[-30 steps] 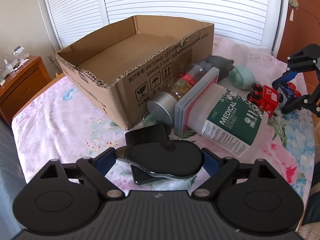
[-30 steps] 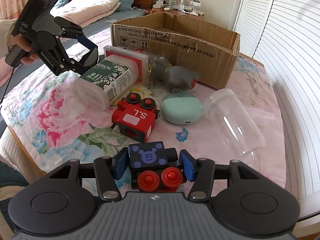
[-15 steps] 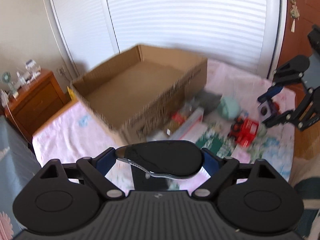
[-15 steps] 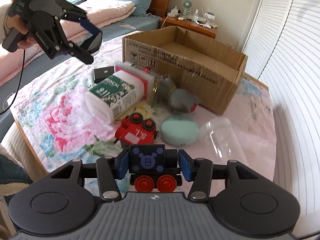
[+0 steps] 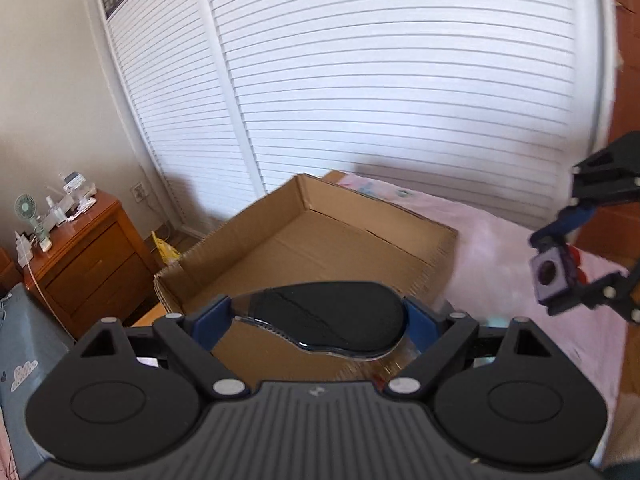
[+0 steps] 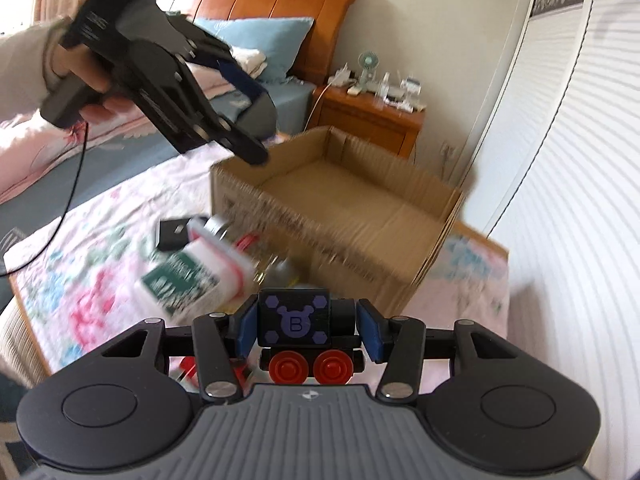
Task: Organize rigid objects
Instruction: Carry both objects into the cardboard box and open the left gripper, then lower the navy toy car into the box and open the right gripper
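we are gripping a black mouse (image 5: 320, 318) in the left gripper (image 5: 318, 320), low in the frame, in front of the open cardboard box (image 5: 360, 236). the right gripper (image 6: 306, 330) is clamping a toy train car (image 6: 302, 328) at lower centre, the box (image 6: 360, 200) sitting beyond it; a white bottle (image 6: 188, 280) is lying at left centre.

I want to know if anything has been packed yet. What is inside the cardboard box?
The cardboard box shows only bare brown floor in both views. In the left wrist view, the black case held by the left gripper hides the near part of the floor.
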`<state>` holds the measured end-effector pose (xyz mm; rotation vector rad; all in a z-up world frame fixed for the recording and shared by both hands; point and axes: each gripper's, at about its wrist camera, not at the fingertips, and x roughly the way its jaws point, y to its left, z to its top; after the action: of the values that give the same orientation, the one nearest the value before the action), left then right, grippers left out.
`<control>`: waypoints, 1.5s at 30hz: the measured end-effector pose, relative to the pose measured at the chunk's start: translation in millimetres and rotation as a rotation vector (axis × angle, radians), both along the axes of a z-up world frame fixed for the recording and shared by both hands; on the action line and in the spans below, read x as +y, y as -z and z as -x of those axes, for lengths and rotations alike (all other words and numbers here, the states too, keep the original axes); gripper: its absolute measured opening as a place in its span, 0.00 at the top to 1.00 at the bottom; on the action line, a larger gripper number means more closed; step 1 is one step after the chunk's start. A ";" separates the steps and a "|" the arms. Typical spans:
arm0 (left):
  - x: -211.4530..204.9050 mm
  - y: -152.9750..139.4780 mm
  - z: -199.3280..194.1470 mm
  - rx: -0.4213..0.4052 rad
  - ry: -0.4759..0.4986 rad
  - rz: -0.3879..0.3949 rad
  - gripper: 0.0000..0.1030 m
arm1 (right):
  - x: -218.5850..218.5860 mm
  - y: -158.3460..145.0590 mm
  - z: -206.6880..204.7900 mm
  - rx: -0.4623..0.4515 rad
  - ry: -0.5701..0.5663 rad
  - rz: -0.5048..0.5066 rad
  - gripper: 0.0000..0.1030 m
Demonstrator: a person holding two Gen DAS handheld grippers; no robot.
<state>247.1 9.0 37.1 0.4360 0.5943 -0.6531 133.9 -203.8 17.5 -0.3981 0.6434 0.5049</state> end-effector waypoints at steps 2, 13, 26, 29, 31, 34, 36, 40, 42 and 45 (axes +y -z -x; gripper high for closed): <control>-7.0 3.3 -13.7 -0.001 -0.027 -0.003 0.13 | -0.3 -6.9 -9.9 -0.010 0.000 -0.003 0.46; -7.6 50.3 -67.3 0.122 -0.177 -0.014 0.12 | 14.1 -18.7 -58.8 0.006 0.004 0.000 0.46; 17.7 26.1 -28.4 0.073 -0.363 0.021 0.03 | 28.8 -14.1 -129.3 0.076 0.126 -0.003 0.46; 21.1 23.5 -7.8 0.056 -0.381 0.047 0.03 | 32.5 -7.9 -150.5 0.094 0.157 -0.002 0.46; 23.9 23.1 3.7 0.044 -0.406 0.062 0.03 | 35.2 -2.8 -166.5 0.112 0.175 -0.006 0.46; 29.7 21.8 20.8 0.034 -0.427 0.085 0.03 | 39.1 6.2 -191.9 0.141 0.214 -0.006 0.46; 34.1 20.8 30.3 0.037 -0.437 0.107 0.03 | 42.8 12.1 -206.5 0.149 0.232 0.003 0.46; 40.3 19.4 46.8 0.011 -0.470 0.123 0.03 | 50.5 19.1 -232.2 0.155 0.257 0.028 0.45; 41.4 20.9 53.5 -0.005 -0.487 0.106 0.02 | 52.7 19.9 -240.1 0.144 0.267 0.017 0.39; 42.8 23.3 56.6 -0.001 -0.499 0.102 0.01 | 53.5 19.0 -242.2 0.120 0.298 0.009 0.03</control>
<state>190.4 51.8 13.8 0.1792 0.6353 -0.2048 376.1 -150.3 -1.5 -0.2753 0.8063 0.2434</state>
